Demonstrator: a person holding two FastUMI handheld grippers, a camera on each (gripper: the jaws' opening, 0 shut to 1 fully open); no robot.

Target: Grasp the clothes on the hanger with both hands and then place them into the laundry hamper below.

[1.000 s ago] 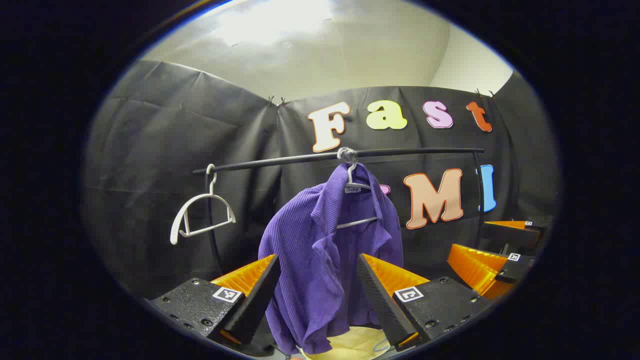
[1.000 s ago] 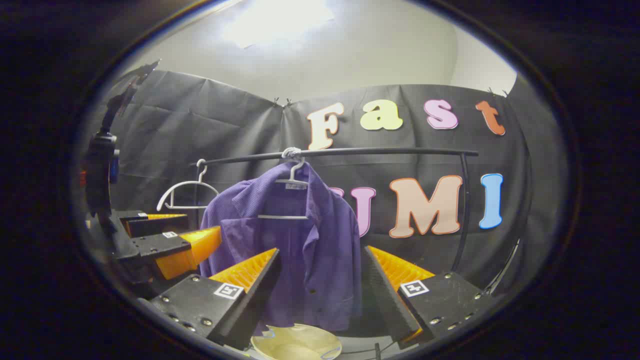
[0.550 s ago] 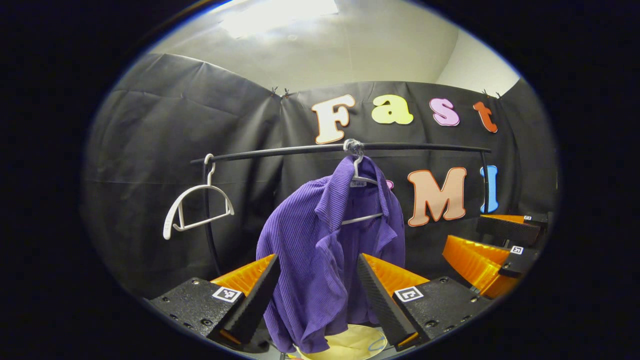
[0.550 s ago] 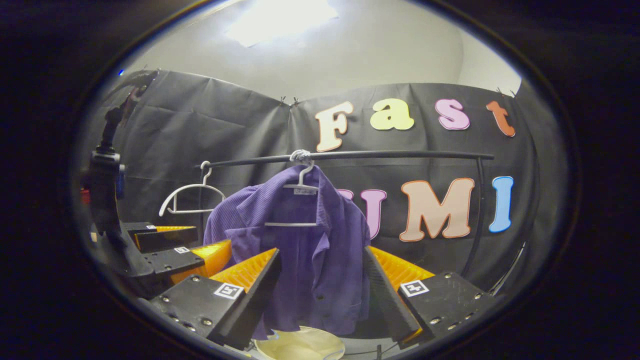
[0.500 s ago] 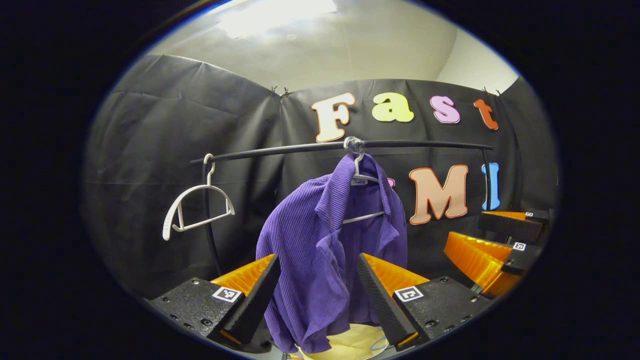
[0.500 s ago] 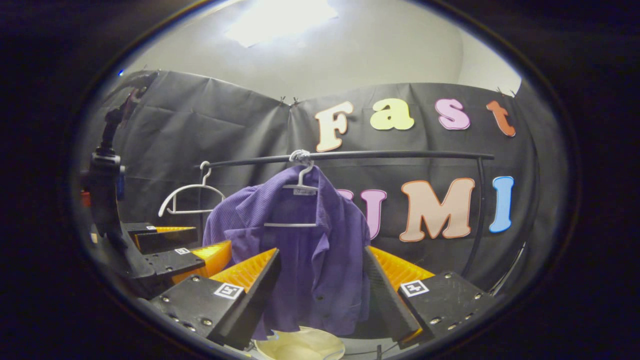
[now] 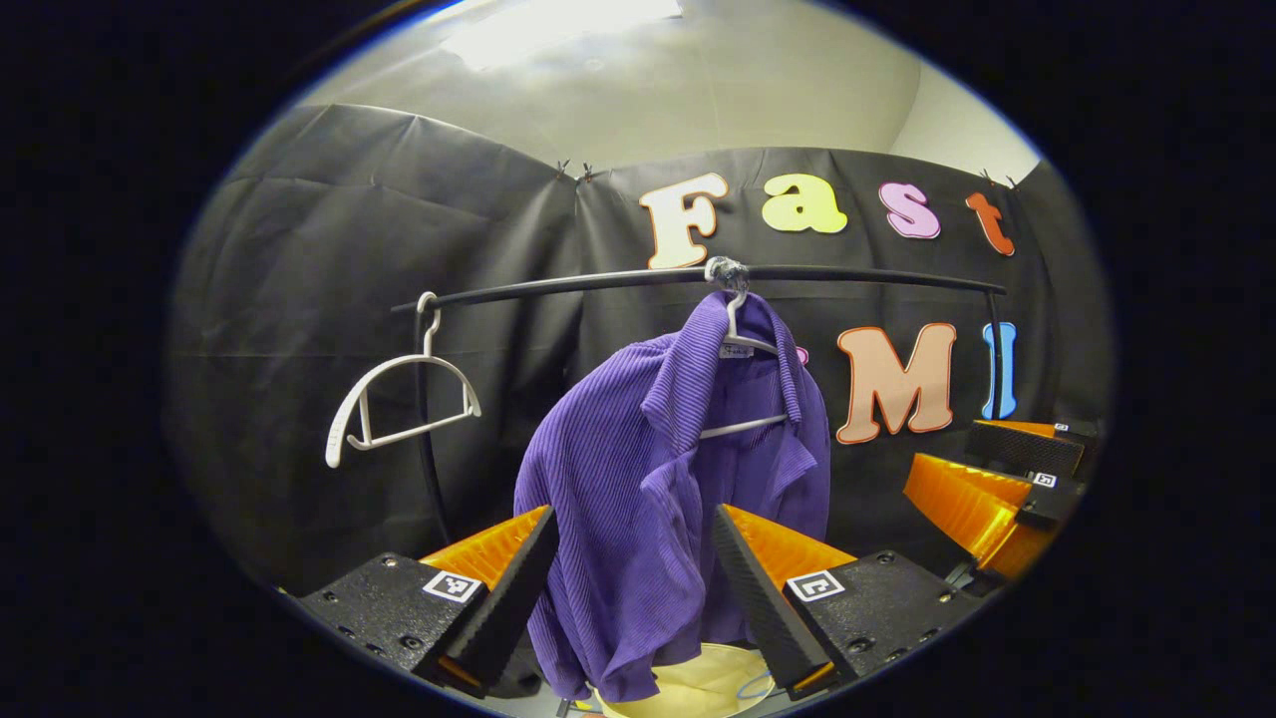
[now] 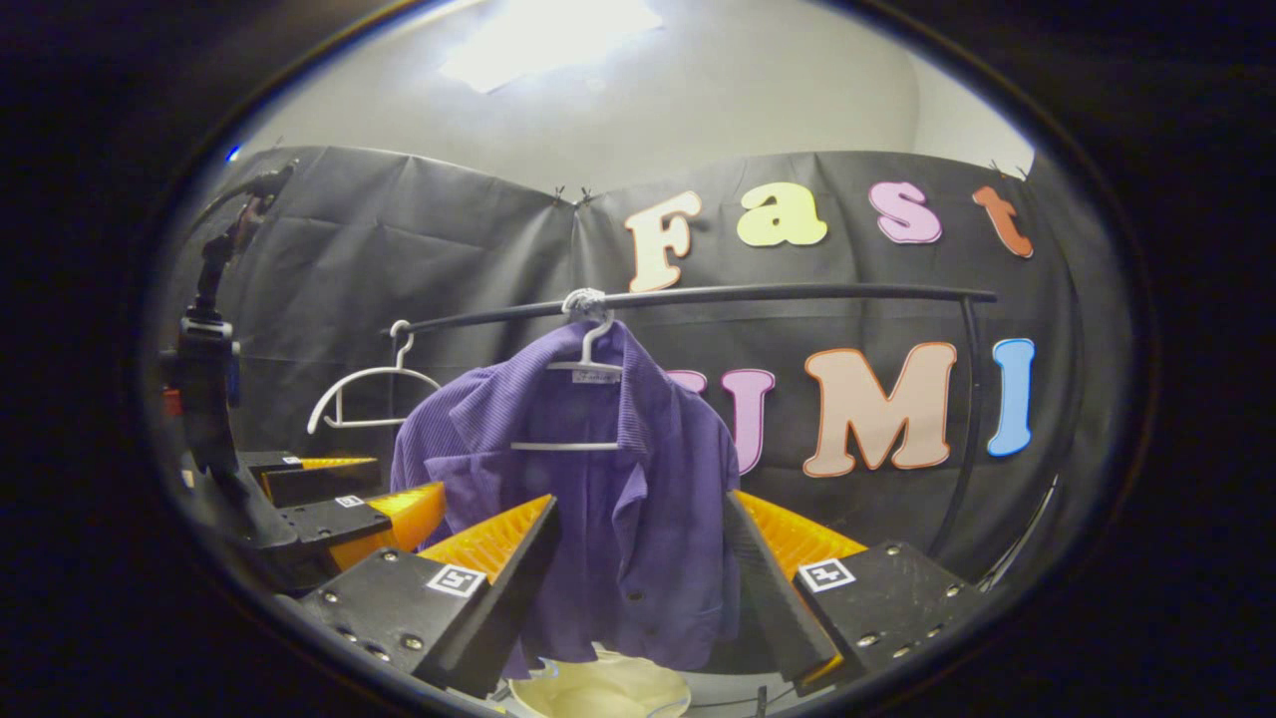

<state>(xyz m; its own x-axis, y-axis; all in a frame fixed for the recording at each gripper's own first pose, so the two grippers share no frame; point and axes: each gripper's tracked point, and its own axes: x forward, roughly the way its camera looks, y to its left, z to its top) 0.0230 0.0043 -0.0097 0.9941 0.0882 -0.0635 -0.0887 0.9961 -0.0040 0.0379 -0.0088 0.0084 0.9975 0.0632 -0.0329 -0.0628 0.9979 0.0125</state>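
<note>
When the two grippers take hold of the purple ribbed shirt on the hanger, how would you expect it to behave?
The purple ribbed shirt would likely be floppy: it drapes in soft folds. It looks light, hanging from a thin white hanger. Pulled down, it may snag, since its collar wraps the hanger, so the hanger may swing on the black rail.

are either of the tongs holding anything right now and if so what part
Nothing is held. The left tongs and right tongs are both open, short of the purple shirt, which hangs on its hanger.
</note>
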